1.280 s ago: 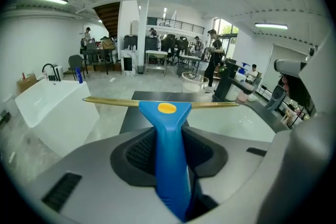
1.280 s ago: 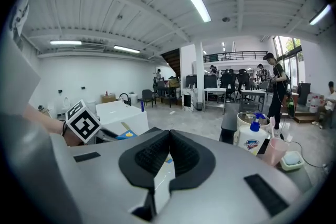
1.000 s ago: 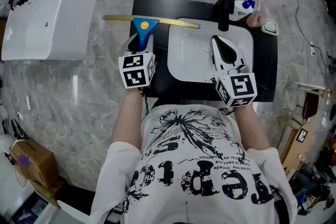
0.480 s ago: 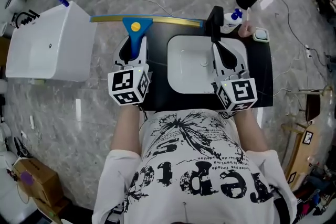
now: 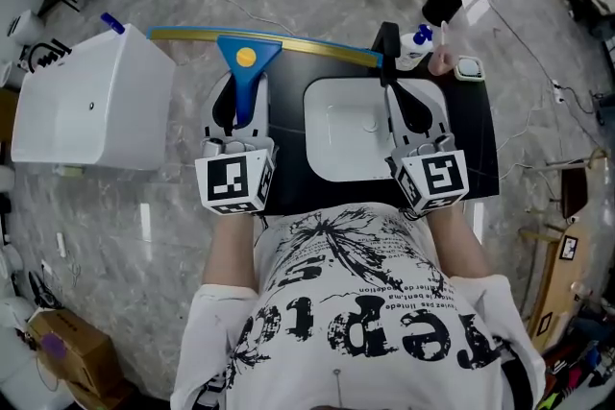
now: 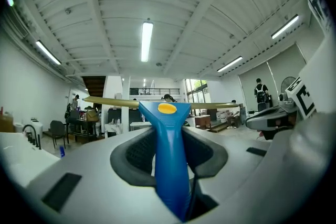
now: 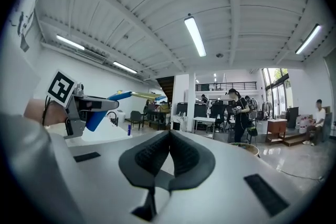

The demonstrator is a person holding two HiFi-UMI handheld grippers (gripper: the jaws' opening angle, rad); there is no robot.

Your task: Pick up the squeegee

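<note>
Jaws of the left gripper [image 5: 237, 101] stood partly apart and clamped on the blue handle of the squeegee [image 5: 247, 60]. In the left gripper view the dark pads [image 6: 134, 153] pressed against both sides of that handle [image 6: 169, 155]. The right gripper [image 5: 404, 103] held nothing, and in its own view its pads [image 7: 153, 157] met at the tips with no gap.

The squeegee's handle ran straight out along the left jaws, away from the person, with its wide head and yellow button at the far end. The long yellowish blade [image 5: 307, 43] lay crosswise to the handle, nearly level in the left gripper view.

In the head view the squeegee was just left of the white basin [image 5: 332, 125]. The blade's right end reached the black tap [image 5: 386, 43] behind that basin, and its left end passed the corner of a white box [image 5: 91, 96] well left of the basin. The right gripper hung over the basin's right edge, pointing the same way as the left one. From the right gripper view the squeegee [image 7: 119, 96] showed off to the left, sticking out of the left gripper [image 7: 86, 105].
</note>
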